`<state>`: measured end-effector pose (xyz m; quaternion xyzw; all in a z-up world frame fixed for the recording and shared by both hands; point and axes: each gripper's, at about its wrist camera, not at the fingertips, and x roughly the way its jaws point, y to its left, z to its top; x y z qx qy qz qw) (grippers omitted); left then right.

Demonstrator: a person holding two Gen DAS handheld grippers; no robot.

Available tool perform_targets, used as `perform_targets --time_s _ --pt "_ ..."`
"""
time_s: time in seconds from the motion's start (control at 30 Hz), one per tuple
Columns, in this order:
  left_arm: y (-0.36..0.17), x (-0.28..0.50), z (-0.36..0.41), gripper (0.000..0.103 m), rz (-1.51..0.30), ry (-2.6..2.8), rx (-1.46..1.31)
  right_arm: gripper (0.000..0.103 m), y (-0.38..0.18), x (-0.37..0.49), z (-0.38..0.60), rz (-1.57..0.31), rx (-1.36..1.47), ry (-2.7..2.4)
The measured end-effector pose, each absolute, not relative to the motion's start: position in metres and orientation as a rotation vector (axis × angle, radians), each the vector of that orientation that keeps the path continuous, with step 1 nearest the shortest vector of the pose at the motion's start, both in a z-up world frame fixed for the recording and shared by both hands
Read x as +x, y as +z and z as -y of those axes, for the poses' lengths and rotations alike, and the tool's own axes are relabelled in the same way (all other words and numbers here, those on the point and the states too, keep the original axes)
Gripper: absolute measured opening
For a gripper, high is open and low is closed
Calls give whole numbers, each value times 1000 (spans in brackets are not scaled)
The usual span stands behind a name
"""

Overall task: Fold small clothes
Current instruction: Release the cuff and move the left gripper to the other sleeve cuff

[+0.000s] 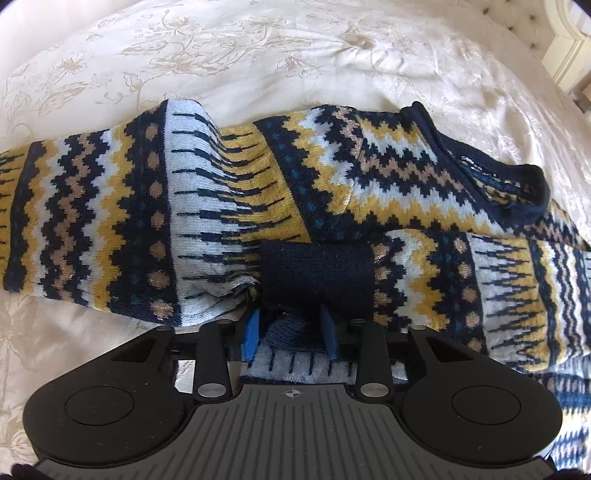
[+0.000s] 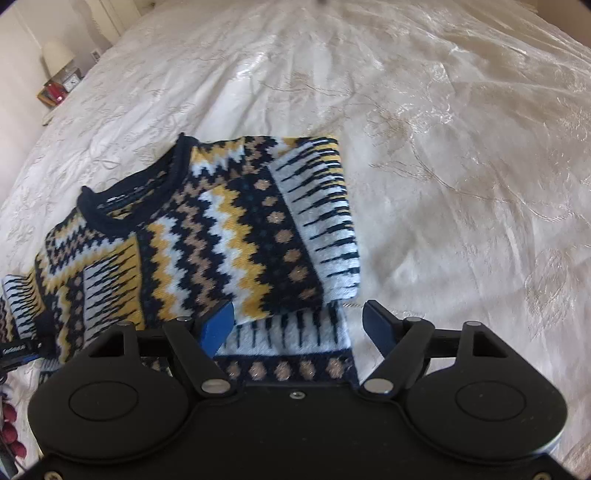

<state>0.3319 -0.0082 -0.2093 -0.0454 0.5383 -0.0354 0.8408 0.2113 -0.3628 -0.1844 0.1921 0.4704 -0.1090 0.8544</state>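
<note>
Covering the whole bed: cream bedspread with pale floral embroidery, wrinkled, glossy in daylight. Room: a lamp and small clutter on a nightstand at the far left corner in the right wrist view; a tufted headboard and pale furniture at the upper right in the left wrist view.

Sweater: navy, mustard, white and tan zigzag knit, lying on the bed, both sleeves folded in across the body, collar away from the right gripper.

Left gripper: fingers partly apart, the navy cuff between them; whether the pads press on it cannot be told.

Right gripper: fingers released, spread wide over the sweater's near corner, holding nothing.

Open room: bare bedspread beyond the sweater and to its right, up to the far edge of the bed.
</note>
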Motion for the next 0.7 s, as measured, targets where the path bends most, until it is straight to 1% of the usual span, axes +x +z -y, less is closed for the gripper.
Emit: perform_targets --time_s 0.03,0.07,0.13,0.17,0.27,0.4,0.57,0.7 --pt "-210 332 8 50 -1135 -87 -111 87 -180 206 357 -975 397 -211" --pt "-210 332 8 57 -1134 -107 -128 89 -175 200 351 -957 389 -191" --pt "-212 334 10 95 -1145 -190 -158 100 -166 191 337 -927 368 -151" --pt "-214 335 12 98 -1156 -235 -156 103 -162 187 330 -915 356 -131" --pt "-212 335 18 98 -1163 -255 -113 103 -155 178 309 -917 327 -73" --pt "-202 323 4 97 -1143 -282 -172 103 -147 165 286 -890 292 -53" --pt "-182 296 -30 97 -1093 -250 -216 103 -144 156 269 -892 300 -35" --pt "-171 280 -76 97 -1062 -177 -232 103 -144 156 255 -904 291 -18"
